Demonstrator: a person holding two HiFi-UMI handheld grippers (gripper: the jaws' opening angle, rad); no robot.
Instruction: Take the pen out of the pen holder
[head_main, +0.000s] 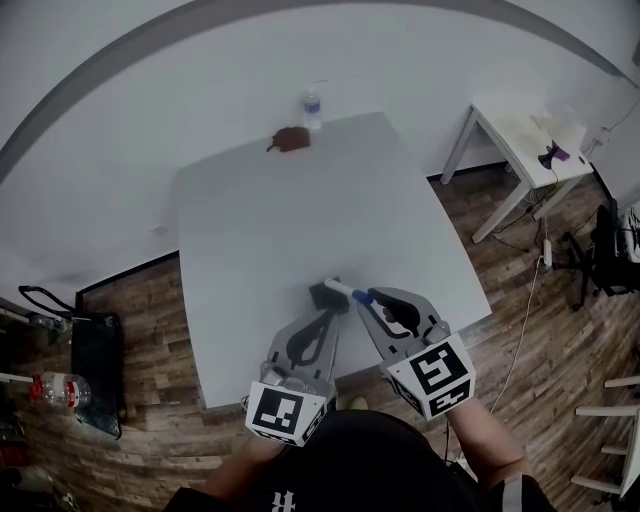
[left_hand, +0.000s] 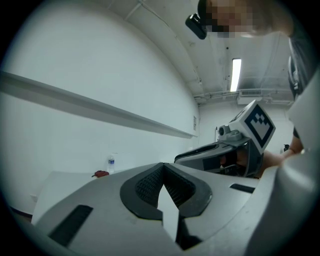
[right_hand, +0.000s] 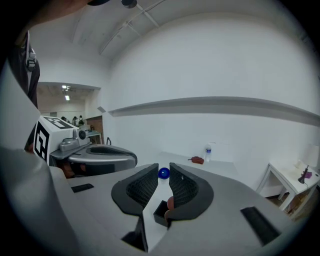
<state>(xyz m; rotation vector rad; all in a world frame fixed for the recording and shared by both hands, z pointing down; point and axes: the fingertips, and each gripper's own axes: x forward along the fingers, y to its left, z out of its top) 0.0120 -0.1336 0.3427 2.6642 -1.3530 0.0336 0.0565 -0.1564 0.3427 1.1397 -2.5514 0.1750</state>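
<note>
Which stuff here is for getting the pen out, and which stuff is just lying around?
For the job:
pen
pen holder
right gripper, shut on the pen
left gripper, jaws together, beside the holder

Just lying about:
water bottle
brown object
side table
bag on the floor

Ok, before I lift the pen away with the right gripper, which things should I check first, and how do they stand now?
1. Is the right gripper shut on the pen? Ok: the pen's blue end sits between the jaws.
2. Is the pen free of the pen holder? Cannot tell: in the head view the pen reaches to the pen holder.
3. Is the left gripper holding the pen holder? Not ok: its jaws are together with nothing between them.
4. Is the table free of other things near the pen holder? Ok: the bottle and the brown object are at the far edge.
</note>
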